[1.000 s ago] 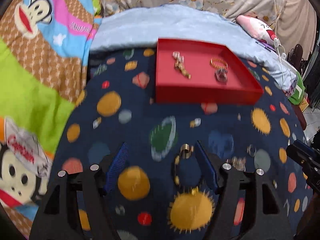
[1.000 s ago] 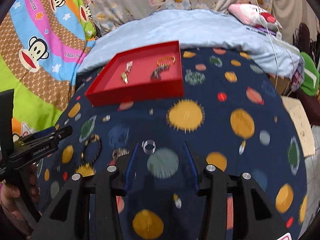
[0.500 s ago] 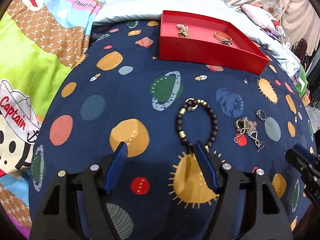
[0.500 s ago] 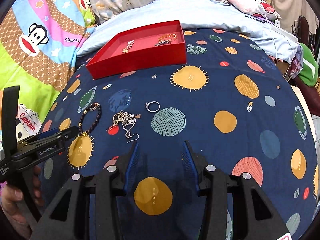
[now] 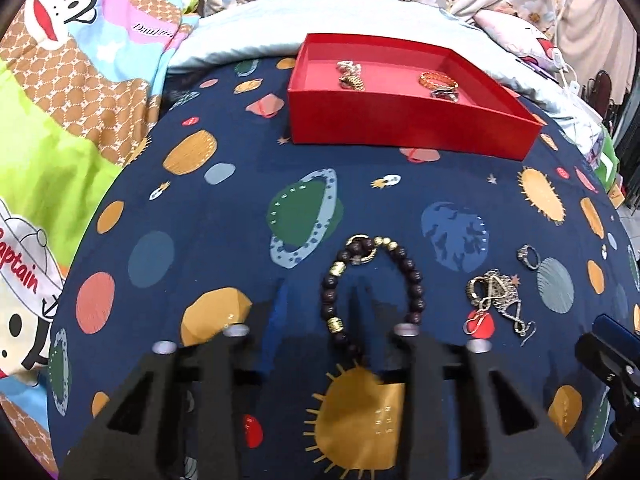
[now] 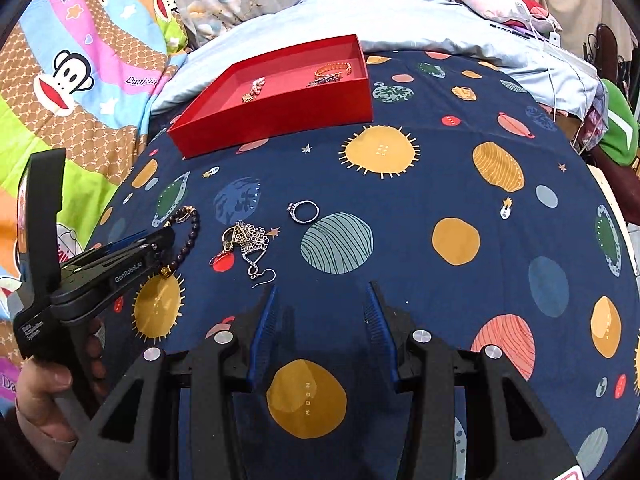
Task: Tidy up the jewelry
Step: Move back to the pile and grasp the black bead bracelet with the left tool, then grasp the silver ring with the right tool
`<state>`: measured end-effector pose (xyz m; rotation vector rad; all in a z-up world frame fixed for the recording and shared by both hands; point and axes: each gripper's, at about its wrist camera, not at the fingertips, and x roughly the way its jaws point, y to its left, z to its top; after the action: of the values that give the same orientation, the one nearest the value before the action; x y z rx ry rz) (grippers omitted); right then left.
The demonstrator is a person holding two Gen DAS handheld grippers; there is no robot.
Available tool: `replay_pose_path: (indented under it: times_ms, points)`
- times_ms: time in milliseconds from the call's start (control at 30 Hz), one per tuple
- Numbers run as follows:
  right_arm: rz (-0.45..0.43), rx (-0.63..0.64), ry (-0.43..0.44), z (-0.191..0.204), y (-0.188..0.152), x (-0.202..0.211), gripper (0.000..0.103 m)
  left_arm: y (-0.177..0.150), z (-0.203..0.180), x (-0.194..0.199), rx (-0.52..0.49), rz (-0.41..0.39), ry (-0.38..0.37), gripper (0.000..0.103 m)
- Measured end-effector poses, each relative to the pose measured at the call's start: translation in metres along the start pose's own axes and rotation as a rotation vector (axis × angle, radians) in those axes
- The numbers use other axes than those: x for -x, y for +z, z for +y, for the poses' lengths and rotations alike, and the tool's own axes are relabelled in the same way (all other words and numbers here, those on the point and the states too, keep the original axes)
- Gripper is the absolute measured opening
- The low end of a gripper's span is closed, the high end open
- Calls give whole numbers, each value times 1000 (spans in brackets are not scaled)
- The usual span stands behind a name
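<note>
A dark beaded bracelet (image 5: 370,284) w/ gold spacers is laid on the navy planet-print cloth (image 5: 224,216), near edge, in front of the left gripper (image 5: 316,312). The L jaws are seen closing, blurred; the bracelet's left side is caught betw. them, but pad contact can't be confirmed. In the R wrist view the L gripper tip is seen at the bracelet (image 6: 188,232), held by a hand (image 6: 44,396). A tangled chain/earring pile (image 6: 248,244) is set just right of the bracelet, a silver ring (image 6: 304,211) beyond it. The right gripper (image 6: 322,328) is held part-open above bare cloth, nothing betw. its fingers. A red tray (image 6: 280,116) is placed at the far side; a few gold pieces (image 5: 351,76) are kept inside.
</note>
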<state>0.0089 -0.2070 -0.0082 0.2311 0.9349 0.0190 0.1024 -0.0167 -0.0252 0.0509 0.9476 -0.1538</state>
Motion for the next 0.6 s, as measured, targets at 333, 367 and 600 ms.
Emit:
replay_pose_path:
  times_ms: [333,367,600]
  points:
    - [0,-4,11,0,3,-3,44,-1,-5,25,-2,-4,-152,7]
    - [-1,-4,9,0,4,-2,44,0,-4,30,2,-9,-165,7]
    - [-5,-4,21,0,13,-7,43,10,1,66,14,-68,-229,7]
